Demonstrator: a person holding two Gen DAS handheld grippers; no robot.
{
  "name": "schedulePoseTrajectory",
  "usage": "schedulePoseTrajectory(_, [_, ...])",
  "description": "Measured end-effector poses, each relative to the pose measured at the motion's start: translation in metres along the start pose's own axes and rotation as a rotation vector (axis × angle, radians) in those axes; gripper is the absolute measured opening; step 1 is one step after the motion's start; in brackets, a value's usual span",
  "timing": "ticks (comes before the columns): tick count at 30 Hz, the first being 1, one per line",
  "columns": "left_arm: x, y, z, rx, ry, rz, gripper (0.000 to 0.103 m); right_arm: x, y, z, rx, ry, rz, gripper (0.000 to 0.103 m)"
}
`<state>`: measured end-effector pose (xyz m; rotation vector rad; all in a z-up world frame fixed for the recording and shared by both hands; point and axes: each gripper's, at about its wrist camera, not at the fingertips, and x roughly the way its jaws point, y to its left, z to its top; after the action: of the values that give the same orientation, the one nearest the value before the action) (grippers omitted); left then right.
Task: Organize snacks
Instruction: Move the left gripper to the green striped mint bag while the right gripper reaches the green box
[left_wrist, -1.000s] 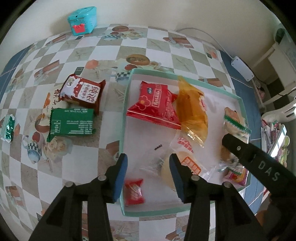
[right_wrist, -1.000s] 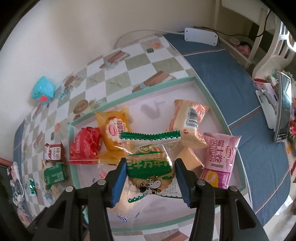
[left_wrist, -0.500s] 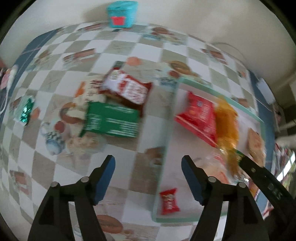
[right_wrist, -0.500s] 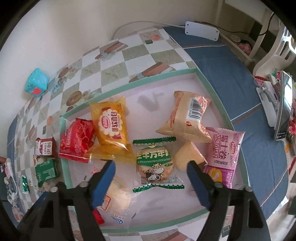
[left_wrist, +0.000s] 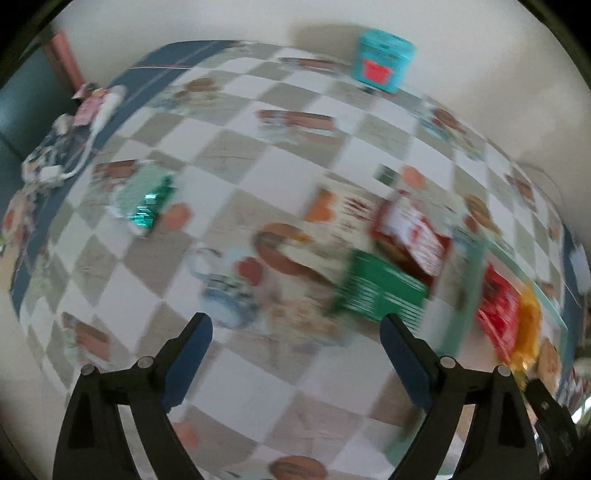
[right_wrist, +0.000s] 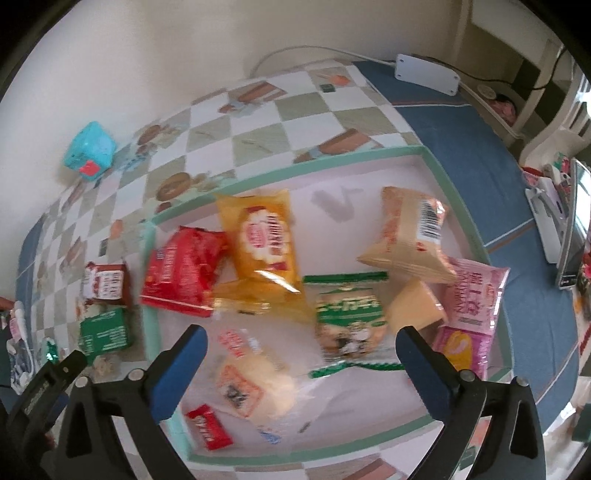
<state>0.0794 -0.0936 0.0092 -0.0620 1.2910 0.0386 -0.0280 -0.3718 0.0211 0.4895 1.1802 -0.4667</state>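
Both grippers are opening wide with nothing between them: right gripper (right_wrist: 301, 350) over the tray (right_wrist: 461, 210), where a pink packet (right_wrist: 471, 306) reads "SAIYUAN"; left gripper (left_wrist: 295, 341) over blurred checkered tablecloth (left_wrist: 258, 166), green packet (left_wrist: 384, 291) beside the tray's edge.

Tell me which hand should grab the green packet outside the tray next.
Left. Its tongs, opening and empty, hang right beside the green packet; the right tongs are over the tray.

I see my left hand-held gripper (left_wrist: 295, 360) has black angular arms with round silver screws and blue pads. My right hand-held gripper (right_wrist: 301, 363) looks the same: black frame, silver screws, blue fingertips (right_wrist: 419, 363).
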Motion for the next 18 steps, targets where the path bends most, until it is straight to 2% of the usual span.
schedulePoseTrajectory(8, [-0.006,0.055,0.018,-0.111,-0.051,0.100,0.092,-0.016,0.051,-0.012,-0.104,-0.039,0.082,0.103])
schedulePoseTrajectory(15, [-0.014,0.111,0.028,-0.219,-0.085,0.146,0.092,-0.018,0.091,-0.028,-0.190,-0.056,0.128,0.103])
schedulePoseTrajectory(18, [-0.015,0.132,0.030,-0.265,-0.087,0.143,0.092,-0.019,0.109,-0.032,-0.217,-0.056,0.159,0.103])
